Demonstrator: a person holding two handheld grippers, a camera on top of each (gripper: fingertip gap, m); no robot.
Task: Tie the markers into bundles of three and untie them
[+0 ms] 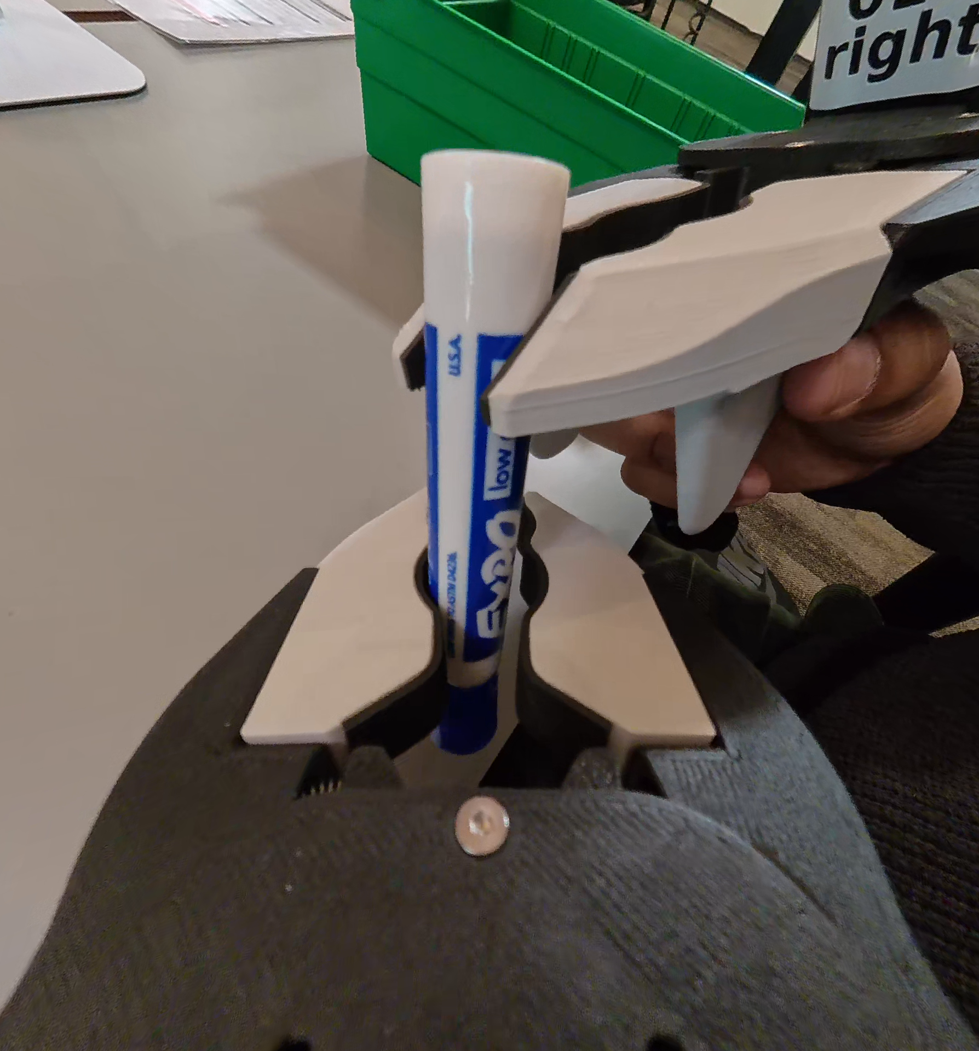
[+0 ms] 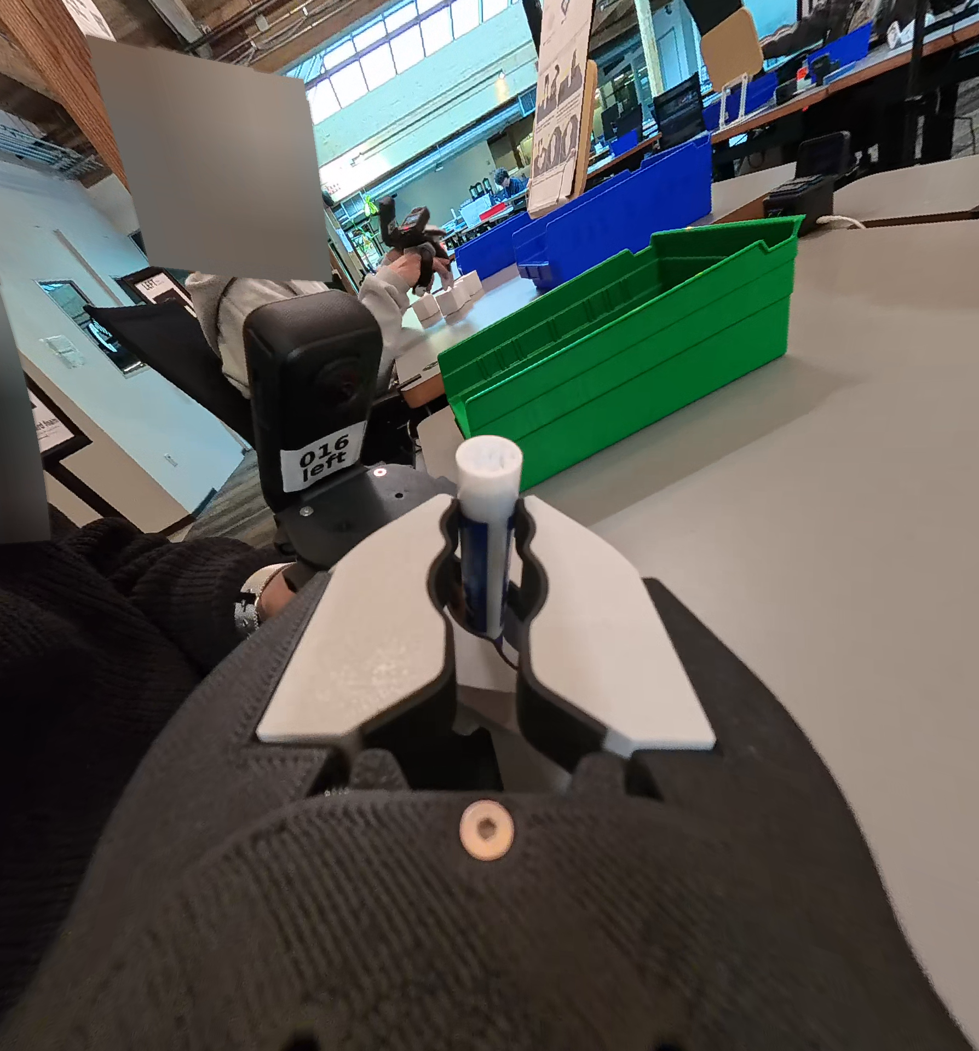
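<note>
A white marker (image 1: 487, 256) with a blue label and a blue cap stands upright between both grippers, above the grey table (image 1: 163, 369). My left gripper (image 1: 476, 546) is shut on its lower part, just above the blue cap (image 1: 467, 722). My right gripper (image 1: 459, 369) comes in from the right, held by a hand (image 1: 851, 409), and is shut on the marker's middle. In the right wrist view the marker (image 2: 487, 478) sticks up out of the right gripper (image 2: 486, 529). The left gripper's fingers are hidden there; only its black camera (image 2: 314, 392) shows.
A green plastic bin (image 1: 533, 102) stands on the table just behind the marker; it also shows in the right wrist view (image 2: 618, 364). Blue bins (image 2: 618, 227) stand farther back. A white pad (image 1: 49, 68) lies at the far left. Another person (image 2: 385, 284) works at a distant table. Some 8 cm of space lies between my two pairs of fingers.
</note>
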